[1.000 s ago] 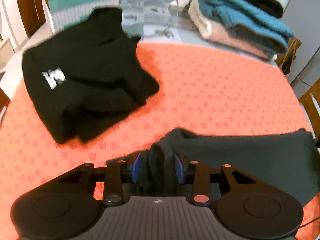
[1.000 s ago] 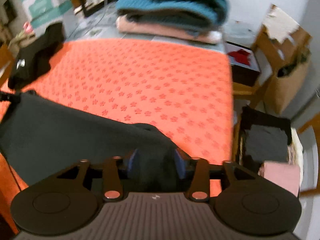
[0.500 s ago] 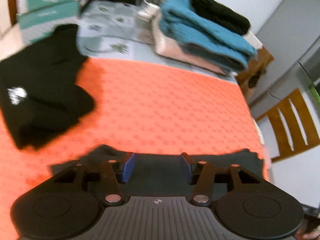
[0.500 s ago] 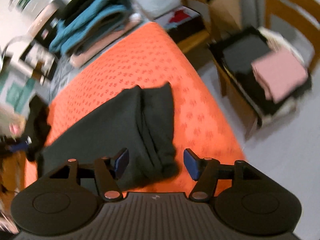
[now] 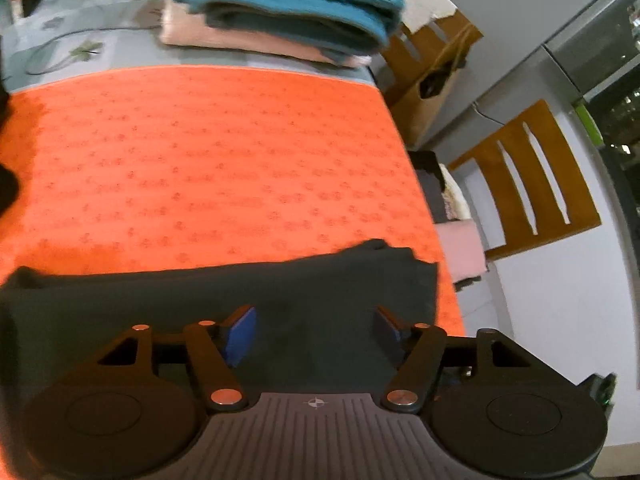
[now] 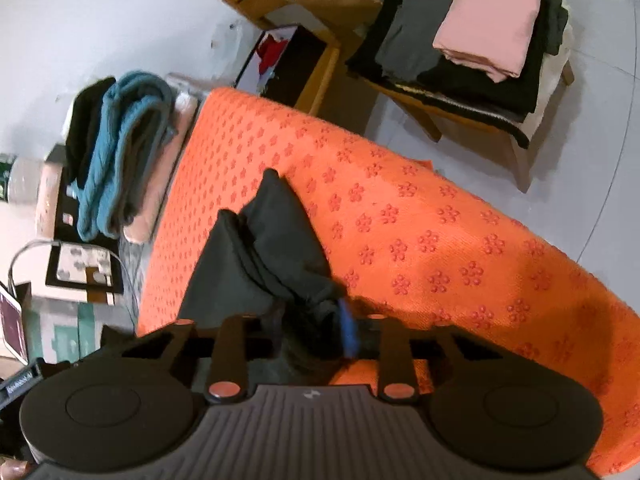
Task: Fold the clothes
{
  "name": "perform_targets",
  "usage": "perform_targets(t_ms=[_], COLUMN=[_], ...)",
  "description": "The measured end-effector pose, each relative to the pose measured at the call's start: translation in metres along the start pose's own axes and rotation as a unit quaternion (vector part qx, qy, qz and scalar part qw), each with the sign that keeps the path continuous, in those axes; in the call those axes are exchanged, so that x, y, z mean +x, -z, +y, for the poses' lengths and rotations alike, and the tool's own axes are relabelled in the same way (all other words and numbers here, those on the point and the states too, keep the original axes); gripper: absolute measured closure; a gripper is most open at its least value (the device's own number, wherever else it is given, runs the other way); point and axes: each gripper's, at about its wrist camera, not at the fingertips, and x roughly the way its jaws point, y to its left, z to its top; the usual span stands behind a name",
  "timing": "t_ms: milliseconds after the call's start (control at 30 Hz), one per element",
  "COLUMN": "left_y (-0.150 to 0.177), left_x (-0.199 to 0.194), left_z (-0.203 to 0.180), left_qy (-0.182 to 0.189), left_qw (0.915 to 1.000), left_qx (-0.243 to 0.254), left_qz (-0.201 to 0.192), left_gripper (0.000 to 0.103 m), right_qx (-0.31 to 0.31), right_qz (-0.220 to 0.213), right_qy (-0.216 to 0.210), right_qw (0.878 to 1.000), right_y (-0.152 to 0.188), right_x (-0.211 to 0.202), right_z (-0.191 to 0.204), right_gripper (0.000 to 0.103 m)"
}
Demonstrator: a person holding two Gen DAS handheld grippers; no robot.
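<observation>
A dark grey folded cloth garment lies along the near edge of the bench, on its orange flower-patterned mat. The left tool hangs over the garment with its jaws wide and has just been opening; its blue pads stand apart with only flat fabric seen between them, not pinched. The right tool has just been closing and now grips a bunched corner of the same garment between narrow jaws. A stack of folded teal and pink knitwear sits at the far end of the bench.
</observation>
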Motion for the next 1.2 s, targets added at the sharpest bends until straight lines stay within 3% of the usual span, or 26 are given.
perform_targets(t_ms=[100,267,500,833,933,967,1000,1067,1200], left_y=[-0.003,-0.006,-0.012,-0.013,-0.008,-0.007,-0.006,-0.008,-0.012], left_x=[0.008,0.039,0.084,0.139,0.143,0.142,0.139,0.132,0.106], left_z=[-0.016,-0.046,-0.099,-0.137,-0.138,-0.136,-0.134,-0.126,-0.103], left_qy=[0.013,0.023,0.017,-0.085,-0.117,-0.121,-0.123,-0.117,-0.081], left_qw=[0.9997,0.9975,0.9913,0.9683,0.9618,0.9613,0.9616,0.9648,0.9766], left_qx=[-0.002,0.001,0.048,0.126,0.149,0.152,0.156,0.153,0.123], left_qz=[0.019,0.066,0.122,0.198,0.197,0.195,0.189,0.179,0.157], left_gripper=[0.026,0.024,0.021,0.022,0.039,0.047,0.063,0.076,0.083], right_qx=[-0.025,-0.097,-0.178,-0.211,-0.214,-0.215,-0.215,-0.217,-0.227], right_qz=[-0.015,-0.034,-0.039,-0.031,-0.027,-0.026,-0.025,-0.022,-0.007], right_qy=[-0.002,-0.004,-0.009,-0.015,-0.016,-0.016,-0.017,-0.019,-0.05], right_qw=[1.0,0.995,0.983,0.977,0.976,0.976,0.976,0.976,0.973], right_y=[0.004,0.012,0.022,0.03,0.03,0.03,0.03,0.029,0.025], right_x=[-0.007,-0.019,-0.028,-0.028,-0.028,-0.028,-0.028,-0.029,-0.04], right_z=[0.01,0.038,0.067,0.079,0.079,0.079,0.079,0.079,0.081], right_gripper=[0.087,0.088,0.096,0.096,0.096,0.096,0.096,0.096,0.091])
